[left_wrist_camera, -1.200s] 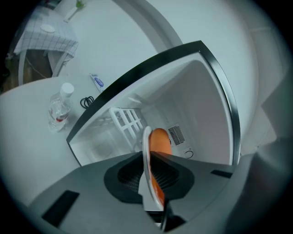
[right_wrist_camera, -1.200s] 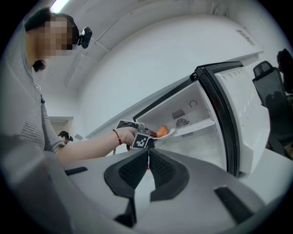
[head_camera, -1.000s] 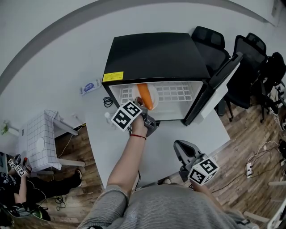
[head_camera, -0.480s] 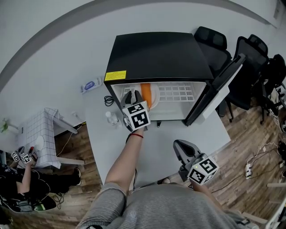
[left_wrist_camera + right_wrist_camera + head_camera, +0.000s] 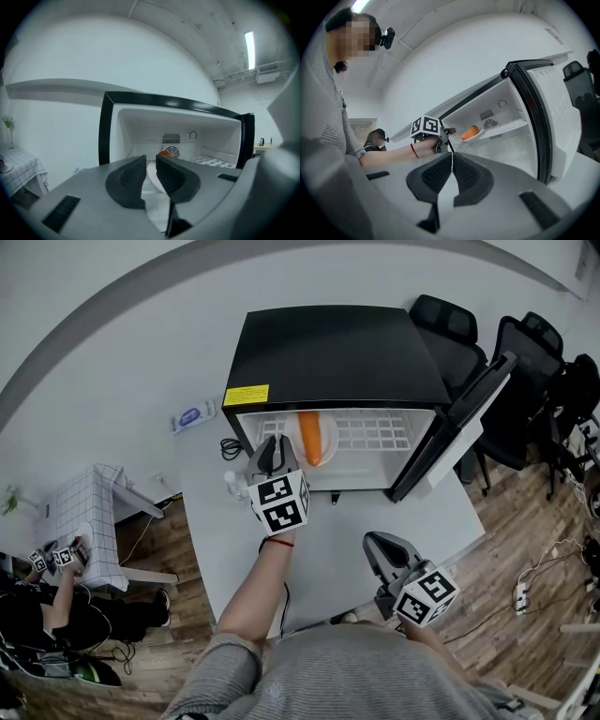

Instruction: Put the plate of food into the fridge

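**Orange food [image 5: 310, 437] on its white plate [image 5: 330, 434] sits inside the open fridge [image 5: 337, 352]**

The plate rests on the left part of the white wire shelf [image 5: 377, 434], with the door [image 5: 459, 423] swung wide to the right. In the left gripper view the food is mostly hidden behind one of the fingers; only a small orange edge shows near the round fan grille [image 5: 171, 151] on the far wall. What kind of food it is cannot be made out.

The left gripper [image 5: 150, 161] hangs just in front of the fridge opening, near the plate but apart from it. Its fingers stand slightly spread, with a narrow gap between them and nothing in it. The right gripper [image 5: 451, 160] is low over the near part of the white worktop [image 5: 356, 521], well apart from the fridge. Its fingers are pressed together at the tips and hold nothing.

A yellow label [image 5: 247, 396] sits on the near left corner of the black fridge top; its print is too small to read. A blue and white packet [image 5: 190, 418] lies on the worktop to the left of the fridge, its writing equally unreadable. Black chairs [image 5: 525, 362] on the right are partly cut off behind the door.
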### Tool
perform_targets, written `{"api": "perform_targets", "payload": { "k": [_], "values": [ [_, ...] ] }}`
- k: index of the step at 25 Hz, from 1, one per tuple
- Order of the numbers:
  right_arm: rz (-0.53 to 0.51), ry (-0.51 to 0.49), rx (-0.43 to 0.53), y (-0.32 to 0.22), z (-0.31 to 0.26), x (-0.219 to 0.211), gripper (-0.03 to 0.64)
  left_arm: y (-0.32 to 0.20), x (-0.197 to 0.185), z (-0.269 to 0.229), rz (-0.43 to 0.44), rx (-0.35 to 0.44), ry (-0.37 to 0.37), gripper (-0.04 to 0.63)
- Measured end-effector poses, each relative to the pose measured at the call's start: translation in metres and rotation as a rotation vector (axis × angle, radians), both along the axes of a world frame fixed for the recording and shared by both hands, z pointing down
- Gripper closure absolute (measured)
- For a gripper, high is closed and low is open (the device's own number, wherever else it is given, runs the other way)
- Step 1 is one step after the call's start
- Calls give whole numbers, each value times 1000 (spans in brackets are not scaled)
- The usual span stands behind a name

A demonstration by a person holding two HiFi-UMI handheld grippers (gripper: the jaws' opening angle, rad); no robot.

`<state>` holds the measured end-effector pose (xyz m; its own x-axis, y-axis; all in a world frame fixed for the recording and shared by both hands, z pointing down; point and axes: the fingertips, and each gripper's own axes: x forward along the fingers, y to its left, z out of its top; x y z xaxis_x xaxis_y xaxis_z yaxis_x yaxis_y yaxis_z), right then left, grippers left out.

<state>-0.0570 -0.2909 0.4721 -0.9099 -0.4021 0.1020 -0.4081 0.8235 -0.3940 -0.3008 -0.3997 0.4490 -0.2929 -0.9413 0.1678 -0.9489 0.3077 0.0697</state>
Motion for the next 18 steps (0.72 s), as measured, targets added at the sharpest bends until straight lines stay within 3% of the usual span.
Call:
{"api": "perform_targets", "payload": {
  "k": [4, 12, 18],
  "values": [
    [-12, -3, 3, 5, -2, -3, 601, 12, 15, -3, 69, -23, 22, 583],
    [-30, -8, 15, 16, -7, 0, 601, 33, 43, 1, 164, -36, 104, 584],
    [-37, -17, 22, 24, -10, 6, 601, 62, 76, -3, 237, -46, 123, 584]
  ]
}}
